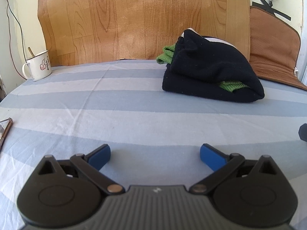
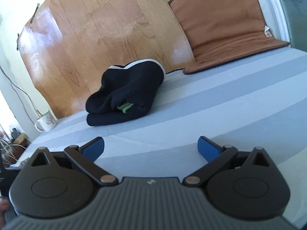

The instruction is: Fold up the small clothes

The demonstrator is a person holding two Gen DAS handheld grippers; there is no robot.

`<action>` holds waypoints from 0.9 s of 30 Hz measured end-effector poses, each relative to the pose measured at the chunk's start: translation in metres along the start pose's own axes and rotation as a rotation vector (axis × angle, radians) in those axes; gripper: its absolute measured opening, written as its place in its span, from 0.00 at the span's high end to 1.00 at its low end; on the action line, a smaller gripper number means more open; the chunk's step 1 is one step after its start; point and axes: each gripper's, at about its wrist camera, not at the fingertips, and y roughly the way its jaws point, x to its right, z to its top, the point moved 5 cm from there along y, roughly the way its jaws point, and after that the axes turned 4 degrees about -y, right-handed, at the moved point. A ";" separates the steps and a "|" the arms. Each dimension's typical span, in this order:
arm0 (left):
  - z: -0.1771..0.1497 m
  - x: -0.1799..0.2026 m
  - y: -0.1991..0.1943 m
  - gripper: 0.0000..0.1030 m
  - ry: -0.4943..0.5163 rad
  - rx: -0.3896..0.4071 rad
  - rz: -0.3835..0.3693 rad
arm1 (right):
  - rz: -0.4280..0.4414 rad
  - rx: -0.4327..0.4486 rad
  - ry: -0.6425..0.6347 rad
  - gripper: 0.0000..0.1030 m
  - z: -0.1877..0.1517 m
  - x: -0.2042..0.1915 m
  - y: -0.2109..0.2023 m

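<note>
- left wrist view: the black garment (image 1: 207,72) lies as a thick folded bundle on the striped sheet (image 1: 115,111), towards the far right, near the wood-grain board (image 1: 134,19) and just beside the brown mat (image 1: 272,57).
- green knit trim (image 1: 232,86) pokes out between its layers and again at the back corner.
- the left tool (image 1: 155,155) hangs over bare sheet with its blue pads wide apart and nothing between them, well short of the bundle.
- in the right wrist view the right tool (image 2: 150,146) is likewise spread fully, empty, with the bundle ahead and to its left.
- it looks like soft, light, fleecy cloth: it should sag and slide layer over layer if pinched at one spot, though it is not fragile.
- best hold, i judge, is at the two near corners of the lower fold, pinching every layer together, one tool per corner.
- a white mug (image 1: 38,67) sits far left, well clear.
</note>
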 end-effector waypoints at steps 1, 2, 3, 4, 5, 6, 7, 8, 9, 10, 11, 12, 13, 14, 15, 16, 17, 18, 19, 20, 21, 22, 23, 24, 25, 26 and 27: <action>0.000 0.000 0.000 0.00 0.000 0.000 0.000 | -0.006 -0.002 -0.007 0.00 0.000 0.000 0.000; -0.001 0.000 0.000 0.00 0.001 0.001 0.000 | -0.012 -0.005 -0.013 0.00 0.000 -0.001 0.001; -0.001 0.000 -0.001 0.00 0.002 0.001 -0.002 | -0.015 -0.007 -0.017 0.00 -0.001 -0.001 0.001; -0.001 0.000 -0.001 0.00 0.001 0.001 -0.002 | -0.016 -0.007 -0.018 0.00 -0.001 -0.001 0.001; -0.001 0.000 -0.001 0.00 0.002 0.001 -0.001 | -0.017 -0.007 -0.018 0.00 -0.001 -0.001 0.001; -0.001 0.000 -0.001 0.00 0.001 0.001 -0.001 | -0.016 -0.007 -0.017 0.00 -0.001 -0.001 0.001; -0.001 0.000 -0.001 0.00 0.001 0.002 -0.001 | -0.015 -0.006 -0.016 0.00 -0.001 -0.001 0.001; -0.001 -0.001 -0.001 0.00 0.002 0.001 -0.002 | -0.016 -0.006 -0.015 0.00 -0.001 -0.001 0.001; 0.000 -0.001 0.000 0.00 0.002 0.001 -0.002 | -0.017 -0.006 -0.017 0.00 -0.001 -0.001 0.001; -0.001 -0.001 0.000 0.00 0.003 0.001 -0.002 | -0.018 -0.007 -0.019 0.00 -0.001 -0.001 0.001; -0.001 -0.001 0.000 0.00 0.003 0.001 0.000 | -0.021 -0.008 -0.022 0.00 -0.001 -0.002 0.001; -0.001 -0.001 0.000 0.00 0.004 0.000 0.000 | -0.024 -0.009 -0.026 0.00 -0.001 -0.003 0.002; 0.000 -0.001 0.000 0.00 0.003 -0.001 -0.001 | -0.026 -0.010 -0.028 0.00 -0.001 -0.003 0.002; 0.000 -0.001 0.000 0.00 0.003 -0.001 -0.001 | -0.027 -0.010 -0.029 0.00 -0.002 -0.003 0.002; 0.000 -0.001 -0.001 0.00 0.003 -0.002 -0.001 | -0.027 -0.010 -0.029 0.00 -0.002 -0.003 0.002; 0.000 -0.001 -0.001 0.00 0.003 -0.002 -0.001 | -0.027 -0.010 -0.028 0.00 -0.002 -0.003 0.002; 0.000 -0.001 -0.001 0.00 0.004 -0.002 -0.001 | -0.027 -0.010 -0.028 0.00 -0.002 -0.003 0.002; 0.000 -0.001 -0.001 0.00 0.003 -0.002 -0.002 | -0.027 -0.010 -0.028 0.00 -0.002 -0.003 0.002; 0.000 0.000 0.000 0.00 0.002 -0.003 -0.001 | -0.027 -0.010 -0.028 0.00 -0.002 -0.003 0.002; 0.000 0.000 0.000 0.00 0.002 -0.004 -0.003 | -0.027 -0.010 -0.029 0.00 -0.002 -0.003 0.002; 0.000 0.000 0.000 0.00 0.002 -0.005 -0.004 | -0.027 -0.010 -0.028 0.00 -0.002 -0.003 0.002; 0.000 0.000 0.000 0.00 0.002 -0.005 -0.006 | -0.027 -0.009 -0.028 0.00 -0.002 -0.003 0.002; 0.000 0.000 0.000 0.00 0.003 -0.005 -0.005 | -0.026 -0.009 -0.025 0.00 -0.002 -0.003 0.002; 0.000 0.000 0.000 0.00 0.003 -0.007 -0.005 | -0.024 -0.007 -0.023 0.00 -0.002 -0.003 0.002; 0.000 0.000 0.000 0.00 0.003 -0.008 -0.006 | -0.022 -0.006 -0.020 0.00 -0.002 -0.003 0.002; 0.000 0.000 0.000 0.00 0.001 -0.010 -0.005 | -0.018 -0.004 -0.017 0.00 -0.002 -0.003 0.001; 0.000 -0.001 -0.001 0.00 0.000 -0.013 0.000 | -0.014 0.002 -0.017 0.00 -0.002 -0.004 -0.001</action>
